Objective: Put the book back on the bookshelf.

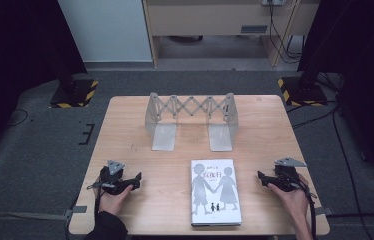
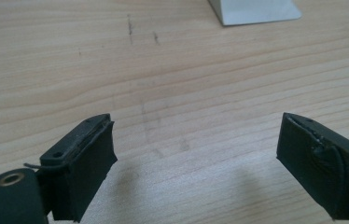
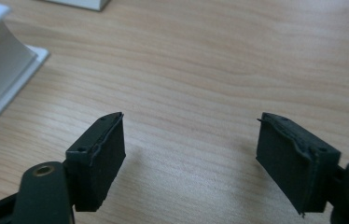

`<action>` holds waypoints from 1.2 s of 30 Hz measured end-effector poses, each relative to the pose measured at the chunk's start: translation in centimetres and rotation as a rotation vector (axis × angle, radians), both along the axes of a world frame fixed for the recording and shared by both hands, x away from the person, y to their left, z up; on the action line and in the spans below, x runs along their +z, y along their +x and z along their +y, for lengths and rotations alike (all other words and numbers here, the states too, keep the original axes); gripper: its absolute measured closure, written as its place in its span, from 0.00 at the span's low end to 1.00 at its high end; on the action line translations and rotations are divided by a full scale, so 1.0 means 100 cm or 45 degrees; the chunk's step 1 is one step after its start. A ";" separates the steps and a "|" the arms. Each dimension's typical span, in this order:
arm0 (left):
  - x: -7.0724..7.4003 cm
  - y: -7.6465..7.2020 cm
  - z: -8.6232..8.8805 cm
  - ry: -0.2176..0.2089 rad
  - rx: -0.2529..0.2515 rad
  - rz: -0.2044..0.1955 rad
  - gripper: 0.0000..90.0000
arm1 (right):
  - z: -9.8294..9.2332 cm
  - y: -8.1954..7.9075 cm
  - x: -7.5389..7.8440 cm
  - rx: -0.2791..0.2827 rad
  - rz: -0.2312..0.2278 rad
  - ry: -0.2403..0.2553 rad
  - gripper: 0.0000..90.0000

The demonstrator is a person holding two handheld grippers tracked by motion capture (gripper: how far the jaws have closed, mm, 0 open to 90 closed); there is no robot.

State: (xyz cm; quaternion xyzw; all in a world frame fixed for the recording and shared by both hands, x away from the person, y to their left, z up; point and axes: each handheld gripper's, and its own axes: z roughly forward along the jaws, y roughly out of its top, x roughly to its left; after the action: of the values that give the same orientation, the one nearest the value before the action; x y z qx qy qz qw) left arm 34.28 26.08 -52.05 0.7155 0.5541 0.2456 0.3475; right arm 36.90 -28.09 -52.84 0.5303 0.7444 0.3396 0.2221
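We saw nothing started yet: the book [image 1: 215,192] lay flat, cover up, at the near edge of the wooden table [image 1: 125,130], between the two hands, untouched. The expandable metal bookend rack [image 1: 191,120] stood empty at the far middle, well apart from the book. We judged the whole job was left, likely lifting the book and standing it in the rack. Left gripper [image 1: 136,179] rested near left, jaws spread, nothing between them; right gripper [image 1: 261,177] near right, also spread and holding nothing. The high view gave us the full layout. Left gripper view [image 2: 196,154] showed bare wood grain between the pads; right gripper view [image 3: 191,154] caught the book's edge [image 3: 0,74] at its left
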 end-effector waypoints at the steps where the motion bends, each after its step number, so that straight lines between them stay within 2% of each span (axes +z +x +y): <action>1: 0.001 -0.001 0.000 -0.001 -0.003 -0.001 0.12 | 0.001 -0.001 0.002 -0.005 -0.009 0.009 0.29; 3: 0.002 -0.002 0.000 -0.007 -0.003 -0.011 0.14 | 0.001 -0.002 0.005 -0.004 -0.038 0.021 0.29; 9: 0.004 -0.005 0.000 -0.043 -0.019 -0.043 0.17 | 0.002 -0.004 0.006 0.023 -0.024 0.047 0.30; 13: 0.005 -0.007 -0.001 -0.025 -0.011 -0.033 0.17 | 0.003 -0.006 0.008 0.024 -0.027 0.072 0.29; 17: 0.007 -0.008 -0.002 -0.042 -0.014 -0.045 0.17 | 0.004 -0.007 0.009 0.035 -0.034 0.092 0.29; 21: 0.009 -0.010 -0.005 -0.065 -0.028 -0.034 0.16 | 0.005 -0.008 0.009 0.039 -0.018 0.125 0.30; 24: 0.011 -0.011 -0.007 -0.092 -0.039 -0.045 0.17 | 0.006 -0.009 0.011 0.042 -0.030 0.143 0.31; 36: 0.017 -0.017 -0.023 -0.130 -0.118 -0.051 0.19 | 0.014 -0.012 0.017 0.081 -0.061 0.201 0.31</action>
State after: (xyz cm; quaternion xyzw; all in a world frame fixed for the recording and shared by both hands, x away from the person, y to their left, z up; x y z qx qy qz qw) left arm 32.62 23.74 -50.39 0.7167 0.5250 0.2149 0.4056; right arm 35.66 -26.71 -51.12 0.5139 0.7263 0.4166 0.1865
